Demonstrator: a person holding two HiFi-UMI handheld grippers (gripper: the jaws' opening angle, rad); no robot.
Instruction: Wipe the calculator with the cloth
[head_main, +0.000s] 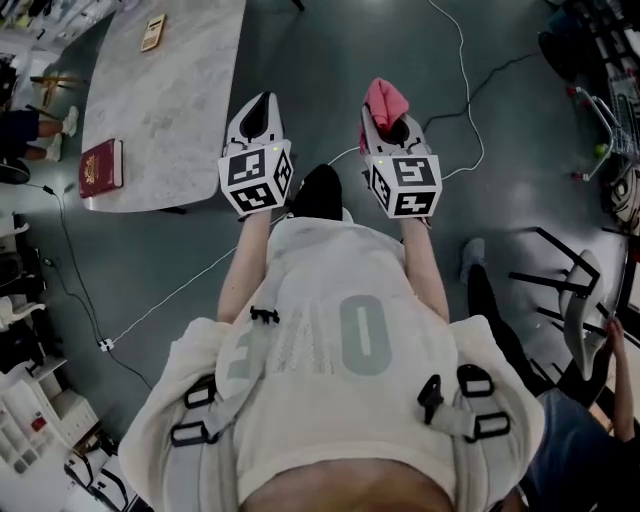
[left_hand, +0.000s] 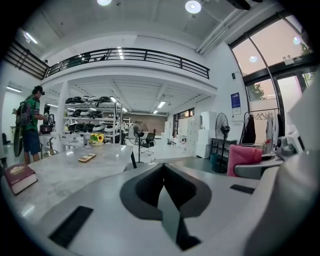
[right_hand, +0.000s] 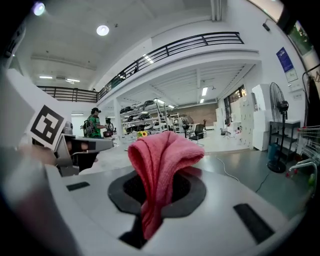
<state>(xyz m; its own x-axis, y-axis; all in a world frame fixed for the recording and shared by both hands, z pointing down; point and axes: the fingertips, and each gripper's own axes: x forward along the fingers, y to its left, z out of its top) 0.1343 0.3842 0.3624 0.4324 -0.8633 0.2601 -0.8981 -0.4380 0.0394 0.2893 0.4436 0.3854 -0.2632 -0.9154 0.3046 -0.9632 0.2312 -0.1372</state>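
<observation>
Grey floor (head_main: 320, 60) is lying beneath both grippers: left gripper (head_main: 262, 103) is holding its jaws pressed together, empty; right gripper (head_main: 392, 126) is pinching the pink cloth (head_main: 384, 98); farther off, the calculator (head_main: 153, 32) is resting on the marble counter (head_main: 180, 110), beyond a red book (head_main: 101, 166).

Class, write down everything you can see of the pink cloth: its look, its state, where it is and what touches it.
The cloth is pink to rose-red and soft, with a fine woven, towel-like texture. It is bunched and folded, not spread out. The right gripper is shut on its lower part, so a rounded fold stands up and forward beyond the jaws. Nothing else touches it. In the head view it is held in the air above the grey floor, to the right of the table.
</observation>
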